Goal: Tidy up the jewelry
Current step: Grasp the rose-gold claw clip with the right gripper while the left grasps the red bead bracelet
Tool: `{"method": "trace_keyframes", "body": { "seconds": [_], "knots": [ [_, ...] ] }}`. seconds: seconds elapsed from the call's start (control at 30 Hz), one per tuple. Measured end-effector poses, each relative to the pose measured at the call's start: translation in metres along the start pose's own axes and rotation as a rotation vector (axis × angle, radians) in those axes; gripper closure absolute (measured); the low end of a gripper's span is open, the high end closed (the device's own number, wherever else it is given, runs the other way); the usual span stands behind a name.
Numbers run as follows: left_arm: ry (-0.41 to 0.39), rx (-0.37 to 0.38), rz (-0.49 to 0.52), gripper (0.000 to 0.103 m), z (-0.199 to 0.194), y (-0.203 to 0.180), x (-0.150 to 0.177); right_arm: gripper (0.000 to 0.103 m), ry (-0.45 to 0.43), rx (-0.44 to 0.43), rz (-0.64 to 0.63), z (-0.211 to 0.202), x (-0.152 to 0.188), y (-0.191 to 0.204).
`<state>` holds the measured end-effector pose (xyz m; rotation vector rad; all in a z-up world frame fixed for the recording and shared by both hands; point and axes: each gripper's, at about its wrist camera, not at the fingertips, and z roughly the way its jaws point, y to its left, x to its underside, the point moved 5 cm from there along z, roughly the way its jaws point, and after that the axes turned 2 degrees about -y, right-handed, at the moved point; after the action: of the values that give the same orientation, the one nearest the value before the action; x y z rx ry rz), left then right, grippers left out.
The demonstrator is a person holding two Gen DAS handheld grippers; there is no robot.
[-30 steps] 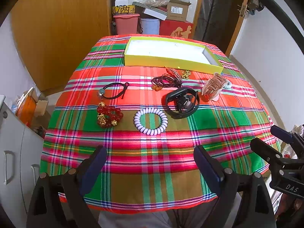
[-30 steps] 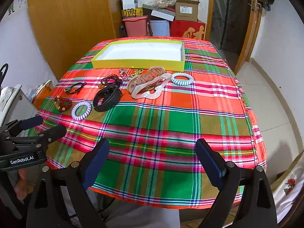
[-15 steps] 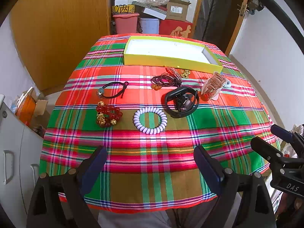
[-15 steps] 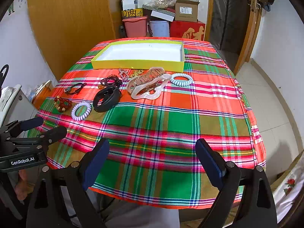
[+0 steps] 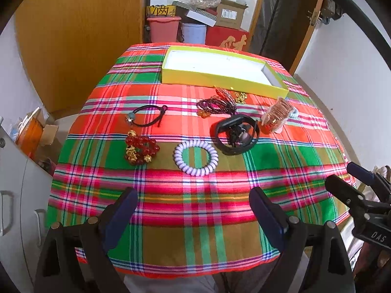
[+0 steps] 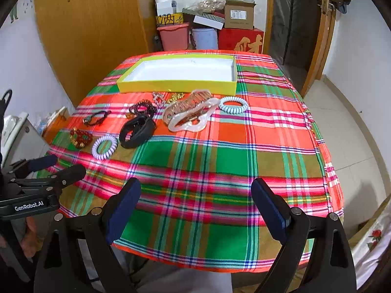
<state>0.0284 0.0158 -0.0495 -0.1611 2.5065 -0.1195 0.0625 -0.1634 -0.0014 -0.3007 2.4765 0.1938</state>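
A yellow tray (image 5: 220,79) (image 6: 176,85) with a white bottom sits at the table's far side, with nothing in it. Before it lie a red bead bracelet (image 5: 141,150), a lilac spiral hair tie (image 5: 195,157) (image 6: 104,147), a black band (image 5: 235,133) (image 6: 136,130), a black cord bracelet (image 5: 147,116), dark beads (image 5: 216,106), hair claws (image 6: 190,114) and a pale blue spiral tie (image 6: 233,104). My left gripper (image 5: 193,211) is open and empty over the near edge. My right gripper (image 6: 195,204) is open and empty, right of it.
A plaid cloth (image 6: 220,158) covers the table. Boxes and bins (image 6: 207,29) stand behind it. A wooden wardrobe (image 5: 80,36) is at the left, a white cabinet (image 5: 14,195) near left, a doorway (image 6: 305,24) at the right.
The left gripper has drifted slightly forward and up over the table. The right gripper has barely moved. Both stay open.
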Motion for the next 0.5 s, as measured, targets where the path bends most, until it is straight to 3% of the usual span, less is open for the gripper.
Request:
{"method": "trace_keyframes", "body": {
  "seconds": [0.33, 0.43, 0.5],
  "knots": [
    [0.002, -0.02, -0.064, 0.01, 0.02, 0.035, -0.012, 0.011, -0.008, -0.015, -0.029, 0.015, -0.017, 0.003],
    [0.002, -0.039, -0.103, 0.02, 0.026, 0.05, -0.016, 0.011, -0.004, -0.008, -0.04, 0.021, -0.021, 0.004],
    [0.005, -0.041, -0.138, 0.02, 0.03, 0.061, -0.018, 0.011, -0.006, -0.005, -0.051, 0.024, -0.024, 0.006]
  ]
}}
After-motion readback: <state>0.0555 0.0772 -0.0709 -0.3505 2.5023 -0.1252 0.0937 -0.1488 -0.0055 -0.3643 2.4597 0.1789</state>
